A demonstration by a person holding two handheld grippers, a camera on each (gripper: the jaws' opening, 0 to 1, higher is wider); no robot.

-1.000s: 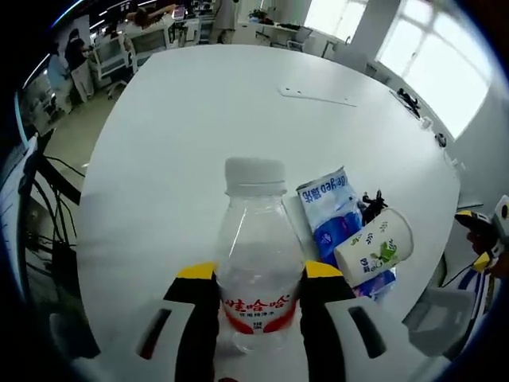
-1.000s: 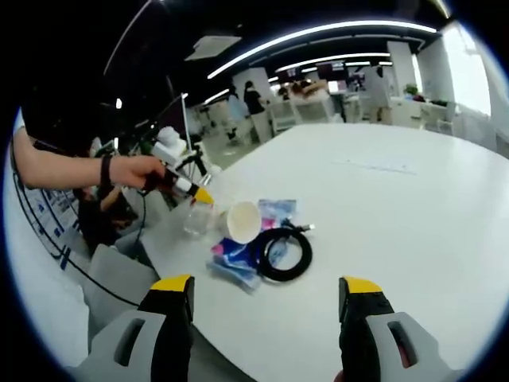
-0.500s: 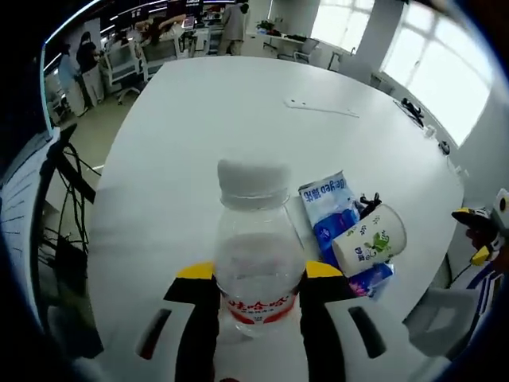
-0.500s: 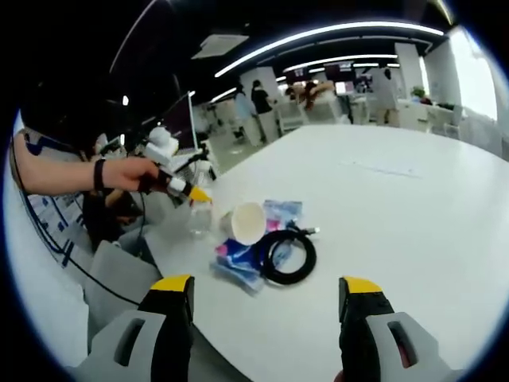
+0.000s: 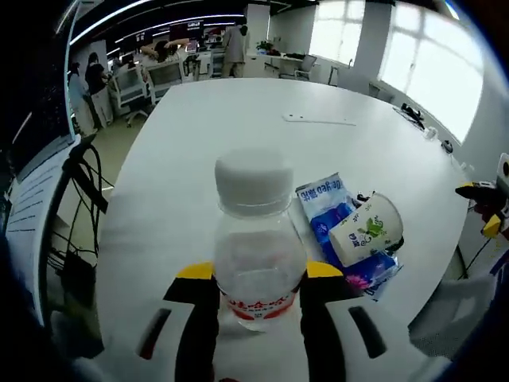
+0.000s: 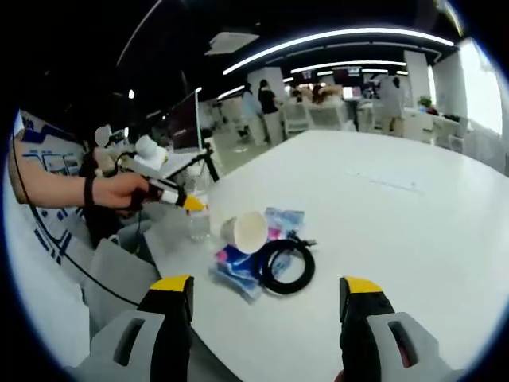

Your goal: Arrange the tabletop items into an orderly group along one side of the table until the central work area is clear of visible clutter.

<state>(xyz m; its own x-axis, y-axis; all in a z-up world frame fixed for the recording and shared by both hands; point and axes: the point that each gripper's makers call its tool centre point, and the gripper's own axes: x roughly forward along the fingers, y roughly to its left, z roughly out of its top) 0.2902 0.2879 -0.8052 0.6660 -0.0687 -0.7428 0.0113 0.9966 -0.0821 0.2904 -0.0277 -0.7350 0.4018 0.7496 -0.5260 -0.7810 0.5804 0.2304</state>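
My left gripper [image 5: 258, 278] is shut on a clear water bottle [image 5: 256, 247] with a white cap and a red label, held upright just above the white table [image 5: 215, 127]. To its right lie blue tissue packs [image 5: 328, 208], a paper cup [image 5: 366, 231] on its side and the end of a black cable [image 5: 364, 197]. In the right gripper view the same bottle [image 6: 198, 225] is small at the left, beside the cup [image 6: 248, 231], the packs [image 6: 237, 267] and the coiled black cable [image 6: 286, 267]. My right gripper [image 6: 265, 298] is open, short of the pile, with nothing between its jaws.
A person's hand [image 6: 123, 191] holds the left gripper [image 6: 187, 202] at the table's near-left edge. A flat white strip [image 5: 318, 119] lies far out on the table. Desks, chairs and people [image 5: 231, 44] fill the room behind. Black cables [image 5: 75, 199] hang off the left side.
The left gripper has lifted and tilted a little with the bottle, so the cap looms larger. The right gripper view has shifted slightly; the pile has not moved.
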